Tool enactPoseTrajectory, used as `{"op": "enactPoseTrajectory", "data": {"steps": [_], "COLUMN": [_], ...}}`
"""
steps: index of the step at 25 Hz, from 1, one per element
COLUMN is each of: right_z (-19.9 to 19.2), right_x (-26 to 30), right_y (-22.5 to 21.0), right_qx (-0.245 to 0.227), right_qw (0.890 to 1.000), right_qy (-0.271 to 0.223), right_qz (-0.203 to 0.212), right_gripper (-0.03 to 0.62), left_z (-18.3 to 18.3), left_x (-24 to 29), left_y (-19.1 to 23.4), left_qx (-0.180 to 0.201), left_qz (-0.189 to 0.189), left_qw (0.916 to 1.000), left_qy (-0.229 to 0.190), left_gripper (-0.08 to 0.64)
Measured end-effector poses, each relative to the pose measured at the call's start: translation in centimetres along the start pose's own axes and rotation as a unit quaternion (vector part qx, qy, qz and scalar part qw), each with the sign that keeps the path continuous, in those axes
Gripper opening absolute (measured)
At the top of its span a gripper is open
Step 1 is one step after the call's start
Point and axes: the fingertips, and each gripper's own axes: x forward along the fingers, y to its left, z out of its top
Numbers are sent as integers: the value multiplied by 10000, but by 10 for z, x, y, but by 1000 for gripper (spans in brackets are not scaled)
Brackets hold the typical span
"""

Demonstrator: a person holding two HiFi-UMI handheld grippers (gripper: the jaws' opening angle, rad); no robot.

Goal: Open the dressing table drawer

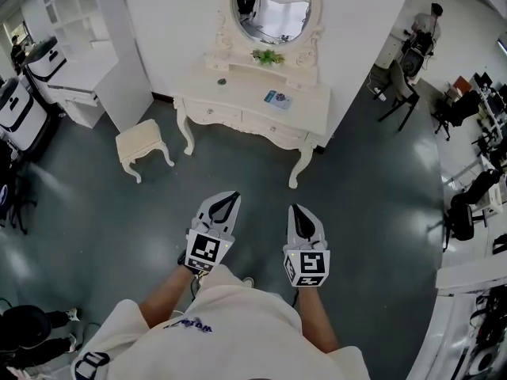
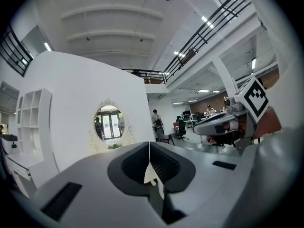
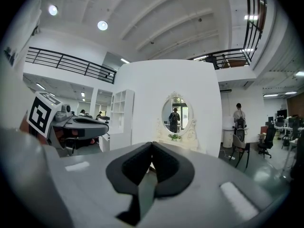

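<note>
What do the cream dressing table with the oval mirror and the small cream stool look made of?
Cream dressing table: probably painted wood, smooth satin finish; carved curved legs suggest it. Small cream stool: likely the same painted wood, with matching legs; whether its seat is padded is unclear.

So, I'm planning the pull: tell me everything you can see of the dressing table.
The dressing table is cream, looks like painted wood, with curved legs and an oval mirror in a carved frame. Its front drawers are shut. It stands on the floor against a wall; a plant and a blue item sit on it.
</note>
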Motion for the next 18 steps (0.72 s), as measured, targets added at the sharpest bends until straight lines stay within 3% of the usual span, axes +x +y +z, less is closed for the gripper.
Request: {"op": "enactPoseTrajectory", "data": {"steps": [9,18], "right_z": [-4,-5], "right_x": [7,6], "right_y": [4,1], "right_qx": [6,39], "right_qw": [9999,9999], "right_qy": [61,101], "right_qz": [81,86], "right_gripper": [25,64], "left_z": [-4,-5], "left_x": [-5,-3], "left_y": [10,9], "left_qx": [-83,-110], "left_qz": [81,51], "left_qw": [9999,9999], "left_qy": [8,51], "left_gripper": [16,129]}}
